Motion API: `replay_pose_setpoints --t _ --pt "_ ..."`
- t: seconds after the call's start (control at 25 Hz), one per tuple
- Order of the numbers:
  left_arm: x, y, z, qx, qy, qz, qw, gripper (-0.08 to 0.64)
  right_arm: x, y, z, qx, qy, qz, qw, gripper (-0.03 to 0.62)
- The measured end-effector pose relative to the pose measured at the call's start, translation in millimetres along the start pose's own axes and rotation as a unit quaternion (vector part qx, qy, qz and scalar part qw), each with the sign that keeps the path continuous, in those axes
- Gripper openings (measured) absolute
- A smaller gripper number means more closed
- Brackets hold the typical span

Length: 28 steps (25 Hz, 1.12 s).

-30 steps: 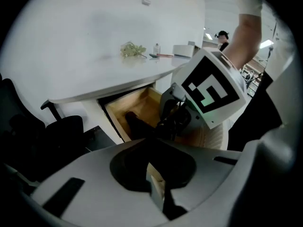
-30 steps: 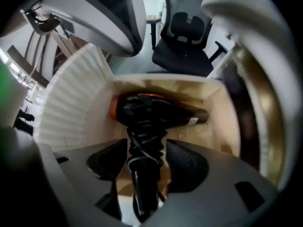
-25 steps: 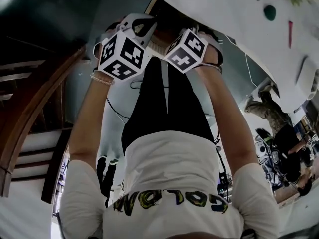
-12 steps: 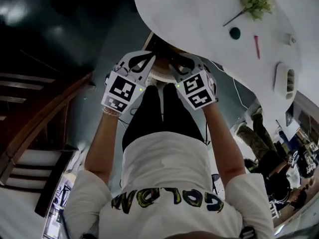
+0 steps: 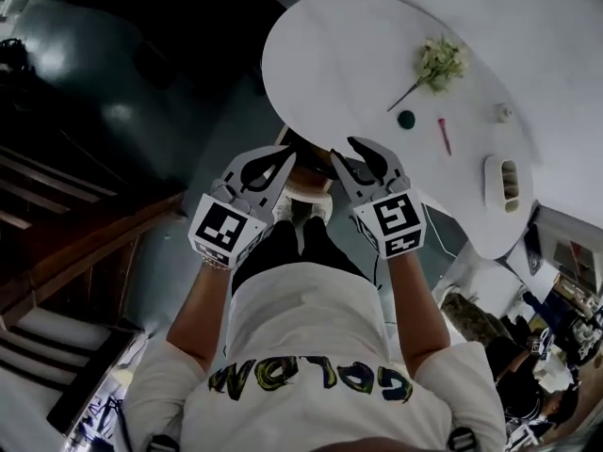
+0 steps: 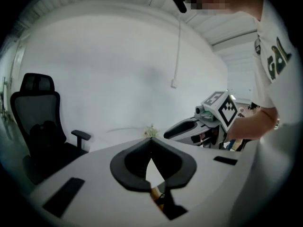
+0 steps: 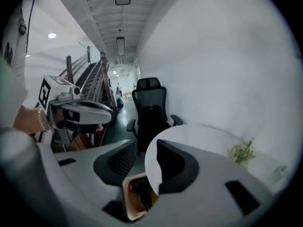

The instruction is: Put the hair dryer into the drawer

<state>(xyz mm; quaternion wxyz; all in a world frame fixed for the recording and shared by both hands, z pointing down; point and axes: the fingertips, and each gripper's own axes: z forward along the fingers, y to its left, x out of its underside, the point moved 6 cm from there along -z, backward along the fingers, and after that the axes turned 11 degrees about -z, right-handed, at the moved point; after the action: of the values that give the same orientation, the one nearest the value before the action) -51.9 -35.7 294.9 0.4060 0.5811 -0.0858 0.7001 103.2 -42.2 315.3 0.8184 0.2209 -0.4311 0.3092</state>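
Hair dryer (image 7: 142, 191) is lying inside the open drawer (image 7: 126, 202), so I am judging nothing left to carry, holding above that drawer the left gripper (image 6: 150, 143), pinched together empty, and the right gripper (image 7: 144, 148), jaws apart, just narrowing on nothing.

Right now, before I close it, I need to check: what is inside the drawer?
The hair dryer lies in the open wooden drawer, dark body and orange end showing. The right gripper, its empty jaws having just closed further, covers the rest of the inside.
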Motion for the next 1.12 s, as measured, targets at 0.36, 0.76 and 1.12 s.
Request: replay_pose_setpoints --t 0.36,0.76,1.12 --pt "-85.0 -45.3 -37.5 0.002 -0.099 0.030 0.9946 0.011 -78.4 -13.0 -74.7 0.048 -0.096 -0.012 0.994 0.124" --pt "-145.9 -97.6 -68.1 0.039 -0.158 0.057 0.9851 0.011 -145.4 -7.4 -139.1 0.060 -0.180 -0.030 0.981 0.116" --pt "-169.8 -119.8 -90.9 0.035 -0.193 0.061 0.9786 0.011 -169.4 10.7 -169.8 0.057 -0.207 -0.049 0.975 0.098"
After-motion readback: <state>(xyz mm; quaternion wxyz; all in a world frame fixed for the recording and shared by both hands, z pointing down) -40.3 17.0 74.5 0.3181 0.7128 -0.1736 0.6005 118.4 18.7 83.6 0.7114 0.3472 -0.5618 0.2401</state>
